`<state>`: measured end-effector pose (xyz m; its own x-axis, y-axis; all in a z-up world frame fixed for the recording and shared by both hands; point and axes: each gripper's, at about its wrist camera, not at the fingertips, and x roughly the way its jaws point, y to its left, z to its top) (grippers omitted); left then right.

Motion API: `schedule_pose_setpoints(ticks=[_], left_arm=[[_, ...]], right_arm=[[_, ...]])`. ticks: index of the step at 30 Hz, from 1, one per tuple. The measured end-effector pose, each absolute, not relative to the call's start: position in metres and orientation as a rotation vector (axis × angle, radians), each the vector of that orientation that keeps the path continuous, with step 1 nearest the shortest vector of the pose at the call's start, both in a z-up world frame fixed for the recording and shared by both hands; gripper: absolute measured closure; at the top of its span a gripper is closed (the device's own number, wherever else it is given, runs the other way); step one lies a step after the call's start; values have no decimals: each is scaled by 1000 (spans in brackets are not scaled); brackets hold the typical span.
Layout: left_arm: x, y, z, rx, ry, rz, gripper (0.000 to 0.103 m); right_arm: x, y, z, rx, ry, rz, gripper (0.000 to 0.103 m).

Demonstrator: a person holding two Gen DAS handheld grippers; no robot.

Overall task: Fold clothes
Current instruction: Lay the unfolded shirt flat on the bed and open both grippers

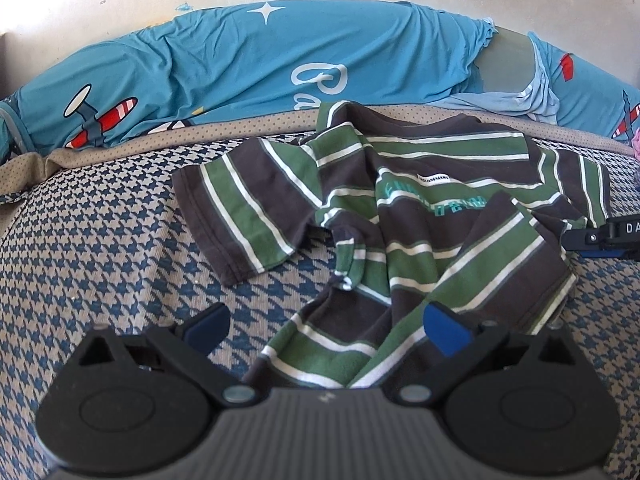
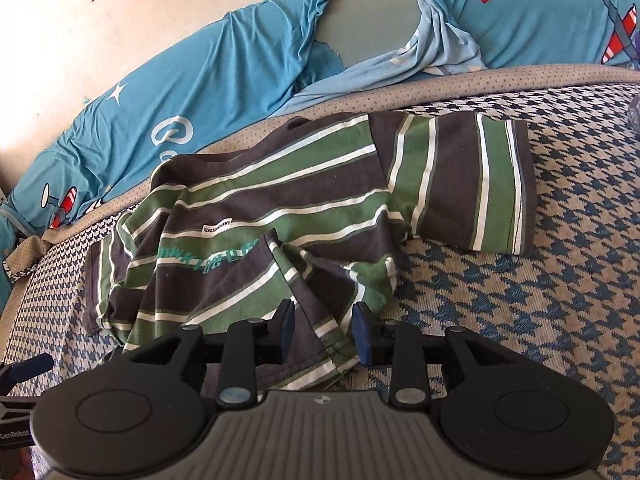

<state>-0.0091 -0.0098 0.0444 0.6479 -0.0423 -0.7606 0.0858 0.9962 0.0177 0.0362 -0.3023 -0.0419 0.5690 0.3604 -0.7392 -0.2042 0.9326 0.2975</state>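
A striped T-shirt (image 1: 432,240) in dark brown, green and white lies crumpled on the houndstooth bed cover (image 1: 100,240), collar toward the far side and both sleeves spread out. My left gripper (image 1: 328,328) is open wide just above the shirt's near hem, and a fold of the hem lies loose between its blue pads. In the right wrist view the same T-shirt (image 2: 280,200) has a hem corner folded up over its chest print. My right gripper (image 2: 324,334) stands partly open around that near hem edge, with the pads clear of the cloth.
A rolled blue quilt (image 1: 240,64) with plane and star prints runs along the far side against a pale wall (image 2: 120,20). The houndstooth bed cover (image 2: 540,280) stretches bare to the right of the shirt. Part of the other gripper shows at each view's edge.
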Motion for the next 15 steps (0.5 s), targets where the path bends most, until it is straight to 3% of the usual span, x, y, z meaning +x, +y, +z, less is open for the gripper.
schedule_pose_setpoints(ticks=[15], left_arm=[[0,-10,35,23,911,-53,0]], right_arm=[[44,-286,-59,180,970,303,62]])
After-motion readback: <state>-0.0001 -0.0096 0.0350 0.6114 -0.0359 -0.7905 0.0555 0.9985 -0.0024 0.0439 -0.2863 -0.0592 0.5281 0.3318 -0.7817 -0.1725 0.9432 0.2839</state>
